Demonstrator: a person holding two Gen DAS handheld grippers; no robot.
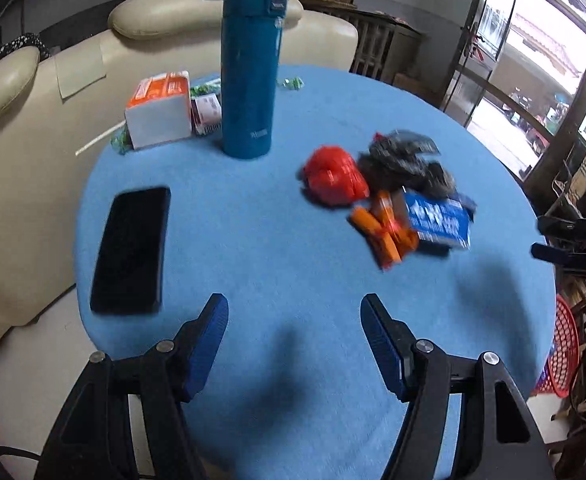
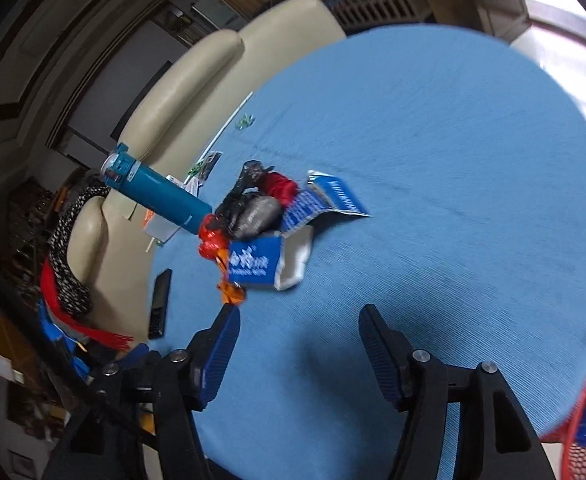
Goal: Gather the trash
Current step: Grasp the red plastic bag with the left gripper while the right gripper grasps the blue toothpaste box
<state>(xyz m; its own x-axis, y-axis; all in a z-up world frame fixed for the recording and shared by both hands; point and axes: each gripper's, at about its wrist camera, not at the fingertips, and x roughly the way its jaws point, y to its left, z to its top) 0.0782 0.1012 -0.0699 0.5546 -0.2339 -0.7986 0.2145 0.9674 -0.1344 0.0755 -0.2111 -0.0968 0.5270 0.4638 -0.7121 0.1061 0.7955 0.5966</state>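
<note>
A heap of trash lies on the round blue table (image 1: 277, 264): a red wrapper (image 1: 335, 180), a dark crumpled bag (image 1: 407, 160), orange wrappers (image 1: 385, 230) and a blue packet (image 1: 439, 222). My left gripper (image 1: 295, 316) is open and empty, hovering over the near table, the heap ahead to its right. In the right wrist view the heap shows the blue packet (image 2: 253, 266), a grey-black bag (image 2: 255, 212), a red wrapper (image 2: 211, 240) and an orange wrapper (image 2: 233, 294). My right gripper (image 2: 299, 324) is open and empty just short of the heap.
A teal bottle (image 1: 249, 76) stands at the back of the table, with a white-orange box (image 1: 159, 110) and small green wrappers (image 1: 291, 82) near it. A black phone (image 1: 131, 250) lies at the left. A cream sofa (image 1: 17, 128) is behind. A red basket (image 2: 585, 424) sits off the table's right edge.
</note>
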